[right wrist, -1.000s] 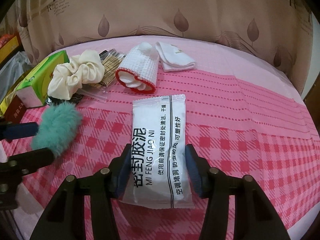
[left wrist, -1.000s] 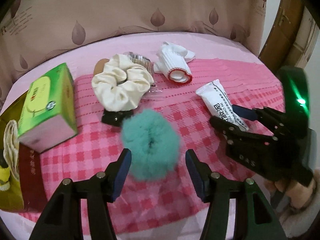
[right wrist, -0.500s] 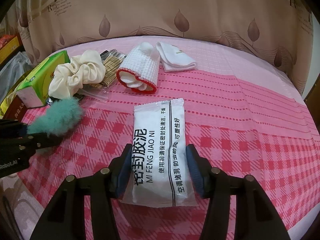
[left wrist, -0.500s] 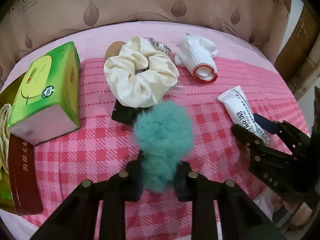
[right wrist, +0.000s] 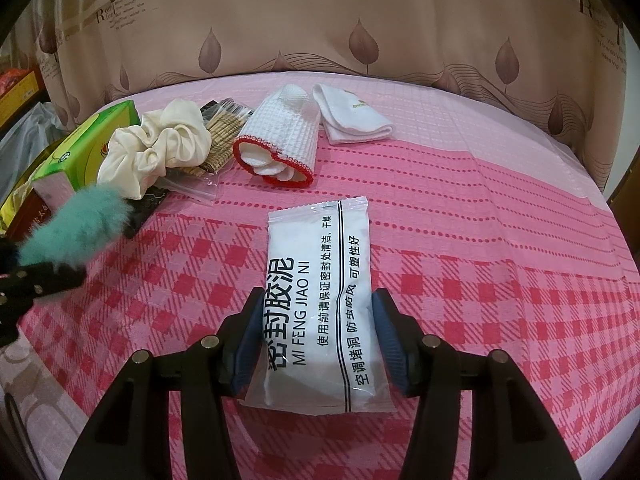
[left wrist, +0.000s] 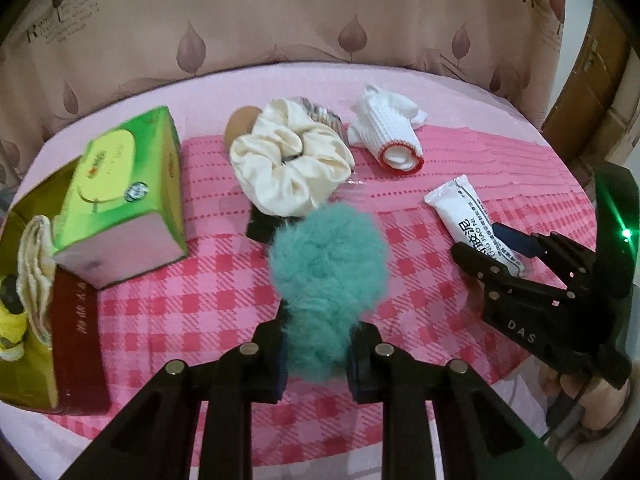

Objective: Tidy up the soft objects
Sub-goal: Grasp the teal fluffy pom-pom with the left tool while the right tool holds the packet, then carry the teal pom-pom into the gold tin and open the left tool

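My left gripper (left wrist: 316, 354) is shut on a fluffy teal scrunchie (left wrist: 328, 276) and holds it just above the pink checked cloth (left wrist: 192, 300); the scrunchie also shows in the right wrist view (right wrist: 80, 230). My right gripper (right wrist: 318, 344) is shut on a white sealing-putty packet (right wrist: 320, 292), which lies along the cloth; the packet also shows in the left wrist view (left wrist: 472, 220). A cream scrunchie (left wrist: 292, 168) and a rolled white cloth with red trim (left wrist: 394, 140) lie farther back.
A green tissue box (left wrist: 120, 196) and a dark red box (left wrist: 76, 340) stand at the left. A clear bag of hairpins (right wrist: 224, 136), a black item (left wrist: 260, 228) and a folded white sock (right wrist: 352, 120) lie at the back. A curtain hangs behind the table.
My left gripper closed on the teal scrunchie and lifted it off the cloth. My right gripper stayed shut on the packet, almost still.
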Action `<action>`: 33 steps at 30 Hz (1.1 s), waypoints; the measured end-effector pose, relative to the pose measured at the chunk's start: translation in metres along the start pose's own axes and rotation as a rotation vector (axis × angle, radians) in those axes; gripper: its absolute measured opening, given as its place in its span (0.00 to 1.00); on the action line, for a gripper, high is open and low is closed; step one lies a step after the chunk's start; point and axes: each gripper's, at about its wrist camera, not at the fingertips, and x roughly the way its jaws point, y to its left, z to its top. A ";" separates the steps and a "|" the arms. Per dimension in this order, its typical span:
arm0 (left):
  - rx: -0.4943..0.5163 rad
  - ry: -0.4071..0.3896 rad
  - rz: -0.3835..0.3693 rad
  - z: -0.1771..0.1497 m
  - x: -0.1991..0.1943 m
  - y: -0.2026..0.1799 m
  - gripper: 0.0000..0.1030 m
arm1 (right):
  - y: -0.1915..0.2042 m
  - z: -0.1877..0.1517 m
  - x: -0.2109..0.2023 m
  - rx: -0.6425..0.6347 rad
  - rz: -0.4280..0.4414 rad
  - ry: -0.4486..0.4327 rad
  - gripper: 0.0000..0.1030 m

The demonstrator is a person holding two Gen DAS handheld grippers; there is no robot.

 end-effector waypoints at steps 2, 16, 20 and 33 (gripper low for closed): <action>0.003 -0.015 0.011 -0.001 -0.007 0.003 0.21 | 0.000 0.000 0.000 -0.001 -0.001 0.000 0.50; -0.102 -0.077 0.067 -0.004 -0.037 0.048 0.21 | 0.001 0.000 0.000 0.000 -0.001 0.000 0.50; -0.122 -0.087 0.084 -0.004 -0.044 0.059 0.21 | 0.001 0.000 0.000 -0.001 -0.002 -0.001 0.50; -0.205 -0.144 0.170 -0.006 -0.074 0.116 0.21 | 0.001 0.000 0.000 -0.002 -0.003 -0.001 0.50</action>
